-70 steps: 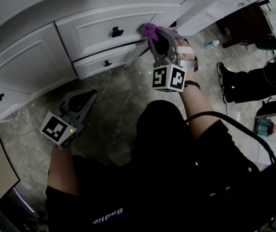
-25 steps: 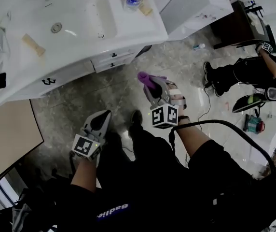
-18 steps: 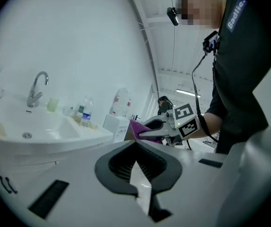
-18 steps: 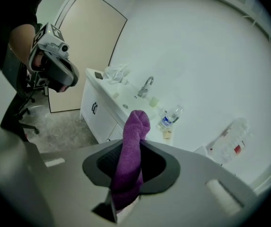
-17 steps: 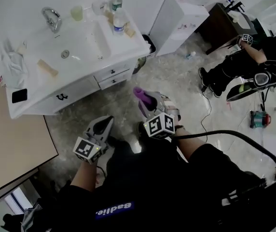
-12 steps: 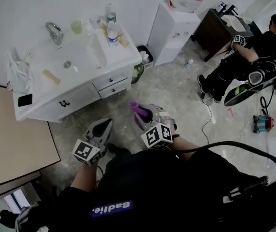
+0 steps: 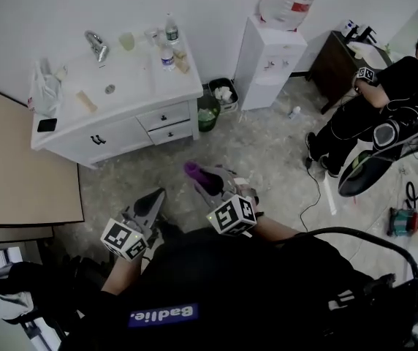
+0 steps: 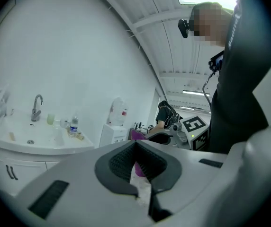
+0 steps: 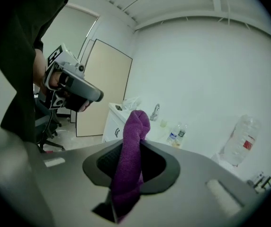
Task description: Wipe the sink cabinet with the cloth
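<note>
Cloth (image 7: 194,170) gripped by right gripper (image 7: 207,181), sink cabinet (image 7: 125,131) well apart, ahead and to the left.
Jaws clamp the purple cloth, its long axis running out past their tips toward the cabinet. Left gripper (image 7: 154,199), jaws together on nothing, sits nearer. Cabinet's sides and base are hard to make out.

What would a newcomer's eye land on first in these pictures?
The purple cloth, clamped in the right gripper at the head view's middle, stands out first. The white sink cabinet stands at upper left, apart from both grippers, and the left gripper is shut and empty.
</note>
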